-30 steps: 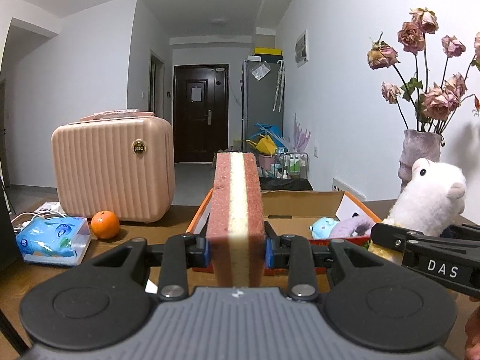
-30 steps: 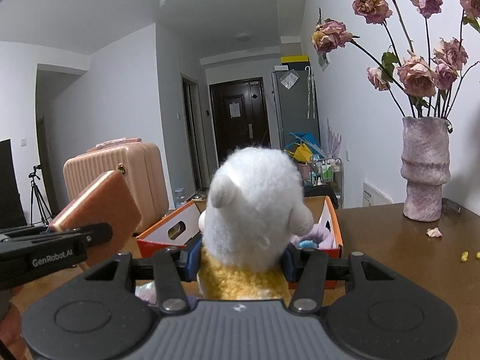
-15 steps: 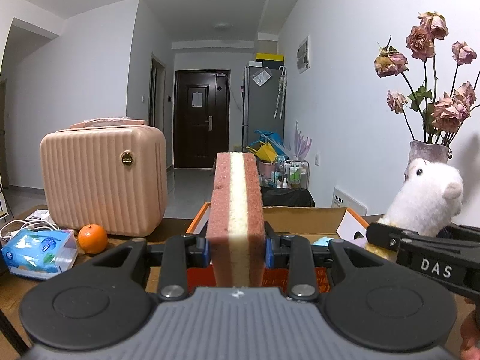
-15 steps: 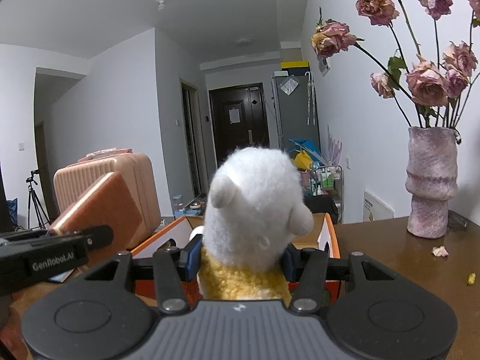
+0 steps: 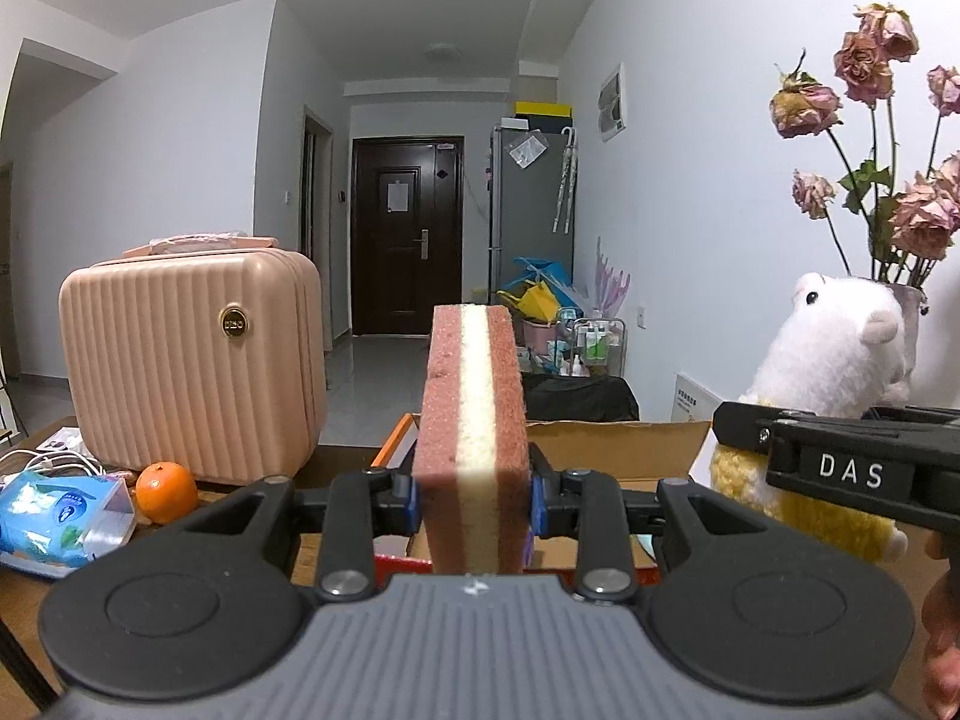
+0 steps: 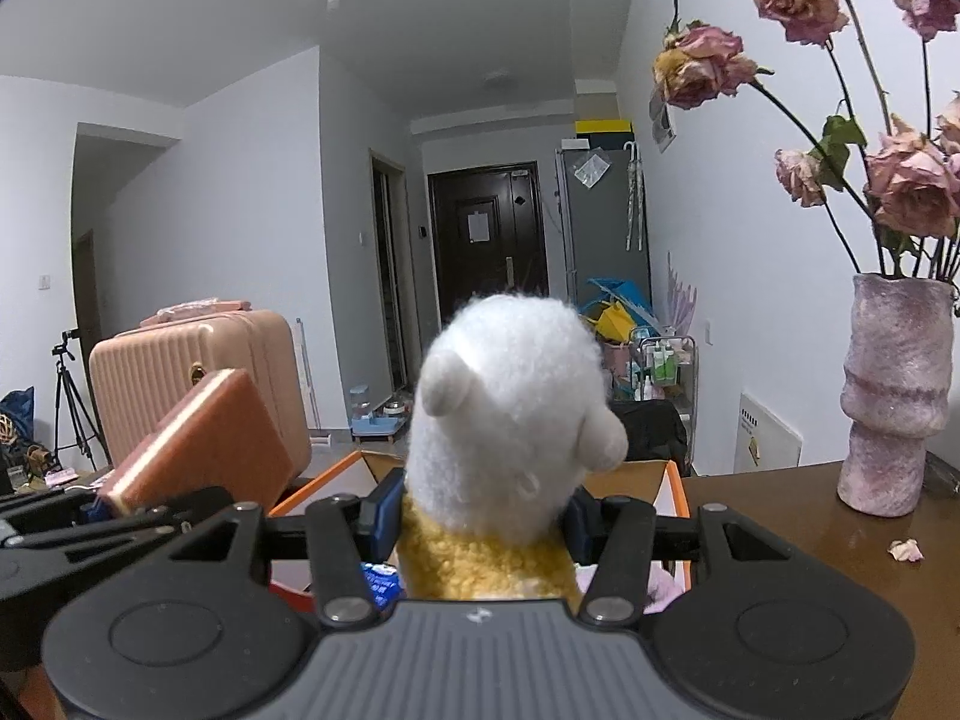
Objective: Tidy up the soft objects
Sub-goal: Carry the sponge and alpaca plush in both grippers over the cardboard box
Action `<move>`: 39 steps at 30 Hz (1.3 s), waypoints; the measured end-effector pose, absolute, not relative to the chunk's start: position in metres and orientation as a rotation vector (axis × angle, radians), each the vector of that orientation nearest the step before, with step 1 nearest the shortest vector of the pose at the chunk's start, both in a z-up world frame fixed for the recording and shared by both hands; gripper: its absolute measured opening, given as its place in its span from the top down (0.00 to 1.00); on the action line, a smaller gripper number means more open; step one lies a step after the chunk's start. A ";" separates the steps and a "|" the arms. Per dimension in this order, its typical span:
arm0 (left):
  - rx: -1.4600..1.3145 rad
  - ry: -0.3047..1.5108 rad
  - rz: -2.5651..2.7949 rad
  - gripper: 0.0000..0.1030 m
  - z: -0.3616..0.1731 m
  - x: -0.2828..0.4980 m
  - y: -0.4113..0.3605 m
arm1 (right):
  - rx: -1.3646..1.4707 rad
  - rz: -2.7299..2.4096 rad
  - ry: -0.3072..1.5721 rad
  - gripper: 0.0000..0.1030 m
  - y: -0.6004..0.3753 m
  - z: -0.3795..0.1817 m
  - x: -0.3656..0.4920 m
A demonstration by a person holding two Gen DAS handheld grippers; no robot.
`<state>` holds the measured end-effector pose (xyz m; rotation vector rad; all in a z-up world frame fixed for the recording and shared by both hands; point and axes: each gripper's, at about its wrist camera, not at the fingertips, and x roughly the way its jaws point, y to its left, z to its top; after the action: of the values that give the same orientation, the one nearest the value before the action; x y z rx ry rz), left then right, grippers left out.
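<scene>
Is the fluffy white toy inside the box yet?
No. The right gripper holds the toy up in front of the box.

Indoor light, moderate, cool bluish cast in both views. Even and diffuse, source out of frame overhead; ceiling fixtures look unlit. White walls (image 5: 690,228) read grey-blue. Far door (image 5: 408,240) very dark, little detail. Soft shadows only: faint one under the orange (image 5: 166,492), dim patch behind the vase (image 6: 894,396). Mild sheen on the brown tabletop (image 6: 798,516) by the vase. Strong fisheye: wall lines bow, black vignette in the corners. Sharp overall, no motion blur; sponge (image 5: 474,450) texture crisp. Plush sheep (image 6: 510,420) slightly soft close to the lens, white fur near clipping. Black gripper bodies low in frame underexposed.
</scene>
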<state>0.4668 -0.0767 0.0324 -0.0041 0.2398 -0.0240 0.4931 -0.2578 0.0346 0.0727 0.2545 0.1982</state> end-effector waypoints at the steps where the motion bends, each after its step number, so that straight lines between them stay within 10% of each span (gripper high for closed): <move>1: -0.003 0.242 -0.025 0.69 0.032 0.470 -0.078 | 0.072 0.199 0.256 0.51 -0.258 0.035 0.497; 39: 0.035 0.359 0.020 0.69 0.003 0.580 -0.094 | 0.149 0.226 0.460 0.51 -0.258 0.012 0.636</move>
<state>0.5802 -0.0942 0.0033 0.0346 0.3585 0.0202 0.6358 -0.2580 0.0118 0.1491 0.4595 0.2256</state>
